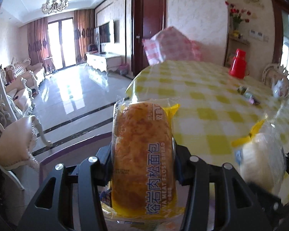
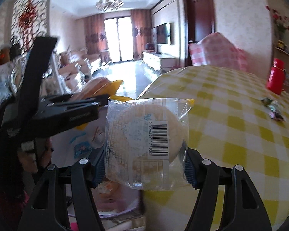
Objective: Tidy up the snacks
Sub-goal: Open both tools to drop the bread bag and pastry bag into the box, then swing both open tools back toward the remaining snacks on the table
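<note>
My left gripper is shut on a packaged meat floss bread, a brown loaf in a clear and yellow wrapper, held upright off the table's left edge. My right gripper is shut on a pale round cake in a clear wrapper with a barcode. That cake also shows at the right of the left wrist view. The left gripper with its bread shows at the left of the right wrist view. Below both lies a container holding several snack packs.
A round table with a yellow checked cloth lies ahead and right. On it stand a red flask and a few small wrapped candies. A pink checked chair cover is behind the table. A cream chair stands at left.
</note>
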Tool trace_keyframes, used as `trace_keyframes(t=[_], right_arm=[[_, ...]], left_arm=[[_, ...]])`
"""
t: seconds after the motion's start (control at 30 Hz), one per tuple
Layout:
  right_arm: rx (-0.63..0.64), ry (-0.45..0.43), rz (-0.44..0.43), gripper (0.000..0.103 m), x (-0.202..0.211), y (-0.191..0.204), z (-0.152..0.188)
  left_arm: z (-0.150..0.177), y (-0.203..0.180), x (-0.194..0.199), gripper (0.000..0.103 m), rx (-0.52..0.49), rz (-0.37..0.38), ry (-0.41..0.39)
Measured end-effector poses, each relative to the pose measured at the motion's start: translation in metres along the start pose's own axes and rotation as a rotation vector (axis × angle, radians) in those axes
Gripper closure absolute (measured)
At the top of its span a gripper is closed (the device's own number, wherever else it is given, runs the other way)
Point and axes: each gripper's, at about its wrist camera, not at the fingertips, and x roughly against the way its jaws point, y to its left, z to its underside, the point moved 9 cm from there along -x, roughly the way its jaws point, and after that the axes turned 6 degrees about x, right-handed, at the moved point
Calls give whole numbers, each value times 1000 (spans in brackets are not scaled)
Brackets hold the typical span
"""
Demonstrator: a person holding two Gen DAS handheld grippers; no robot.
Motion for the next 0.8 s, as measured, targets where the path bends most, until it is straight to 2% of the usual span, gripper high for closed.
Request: trace_keyframes(t=[0.07, 0.33, 0.37, 0.4, 0.5, 0.57, 0.67, 0.77, 0.8], right_arm=[[18, 13, -1, 39, -5, 9, 4], [60, 85, -101, 38, -25, 37, 20], [57, 104, -127, 37, -29, 41, 23], [57, 114, -139, 35, -32, 44, 26], [65, 108, -172, 26, -30, 48, 27], [68, 79, -164, 23, -22, 42, 22], [56, 45, -121, 21, -8, 21, 17], [-8, 12, -21, 21, 11, -31, 14], [-36, 6, 5, 19, 15, -49, 15]], left_arm=[[4, 9, -4, 54, -3, -23, 27], [11, 40, -8, 51, -23, -127, 85], [10, 43, -6, 43, -22, -140, 84], [8, 47, -4, 27, -16, -159, 77], [1, 54, 8, 8, -5, -209, 30], [-2, 52, 12, 3, -10, -222, 12], [-5, 42, 14, 2, -19, -221, -1], [-11, 18, 13, 2, -10, -184, -13], [-14, 2, 13, 2, 10, -150, -9]])
